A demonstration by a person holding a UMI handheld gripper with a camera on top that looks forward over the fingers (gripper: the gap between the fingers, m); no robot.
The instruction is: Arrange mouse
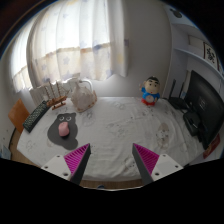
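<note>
Keyboard [37, 116] far left on table [120, 125], angled. Mouse [64, 128] just right of keyboard, atop dark mousepad [62, 132]. Further right of keyboard, toy figure [150, 94] at back. Gripper [112, 160] spread, empty, well short of mouse. Pref. swing left, straddle mouse w/ both fingers, then close.

No readable text or labels

Home room, likely living or study corner: sheer white curtains [70, 40] over a bright window, tabletop [120, 125] under a patterned white cloth, cartoon figure toy [150, 90], keyboard [37, 117], dark monitor [203, 100] beside it, clear bag [80, 95].
</note>
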